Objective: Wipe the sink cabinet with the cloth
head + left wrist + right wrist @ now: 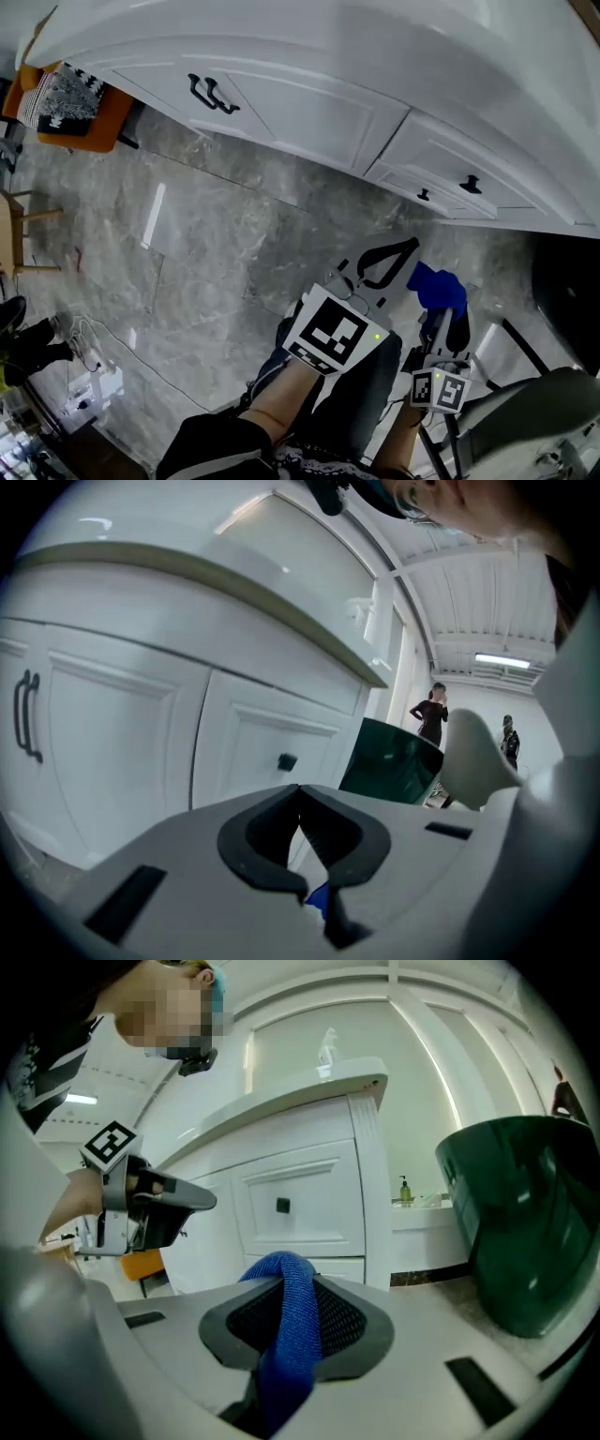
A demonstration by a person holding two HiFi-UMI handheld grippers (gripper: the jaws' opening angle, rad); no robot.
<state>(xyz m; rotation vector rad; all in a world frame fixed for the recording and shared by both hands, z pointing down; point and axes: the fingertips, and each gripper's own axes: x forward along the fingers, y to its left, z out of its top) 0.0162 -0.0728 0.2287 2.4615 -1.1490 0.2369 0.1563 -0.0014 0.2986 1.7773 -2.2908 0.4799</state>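
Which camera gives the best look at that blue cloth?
The right gripper view: the blue cloth fills the middle, pinched between the jaws, weave visible. The head view shows a small blue bunch farther off; the left gripper view catches only a blue sliver.

I'm in what looks like a bathroom corner set up inside a large hall. A white sink cabinet [309, 112] with panelled doors and dark handles [211, 94] carries a curved white top with a tap [328, 1046], above a grey marble-look tiled floor [206, 234]. A soap bottle [405, 1190] sits on a far ledge. Past the cabinet's right end, a strip light [503, 659] hangs under a high ribbed ceiling, where two people [433, 714] stand.
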